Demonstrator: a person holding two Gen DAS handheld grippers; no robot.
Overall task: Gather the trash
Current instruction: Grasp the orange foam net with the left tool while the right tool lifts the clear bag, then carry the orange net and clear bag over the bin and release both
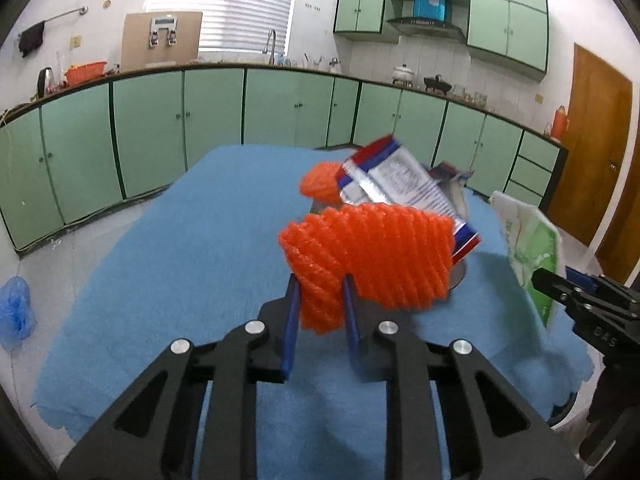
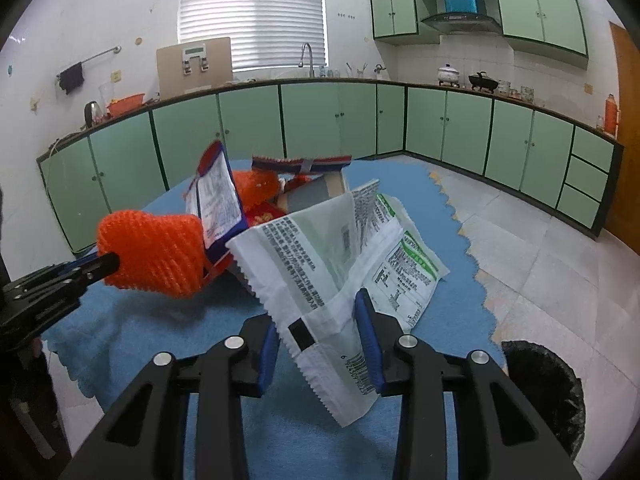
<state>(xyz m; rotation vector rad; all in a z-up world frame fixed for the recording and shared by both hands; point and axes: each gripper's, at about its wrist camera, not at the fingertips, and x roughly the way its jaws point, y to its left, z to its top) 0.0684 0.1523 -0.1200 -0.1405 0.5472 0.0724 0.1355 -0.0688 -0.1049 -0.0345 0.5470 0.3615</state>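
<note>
My left gripper (image 1: 320, 284) is shut on an orange foam fruit net (image 1: 380, 256), which hangs above the blue cloth-covered table (image 1: 180, 260). In the right wrist view that net (image 2: 152, 256) sticks out from the left gripper (image 2: 100, 264) at the left. My right gripper (image 2: 318, 316) is shut on a crumpled white and green plastic wrapper (image 2: 332, 248), held up off the table. The left wrist view shows the same wrapper (image 1: 532, 240) in the right gripper (image 1: 544, 280) at the right edge.
Behind the net lies a heap of trash: a red, blue and white packet (image 1: 404, 184), a second orange net (image 1: 320, 180) and a metal container (image 1: 460, 276). A black-lined bin (image 2: 548, 392) stands on the floor at the right. A blue bag (image 1: 16, 312) lies on the floor at the left.
</note>
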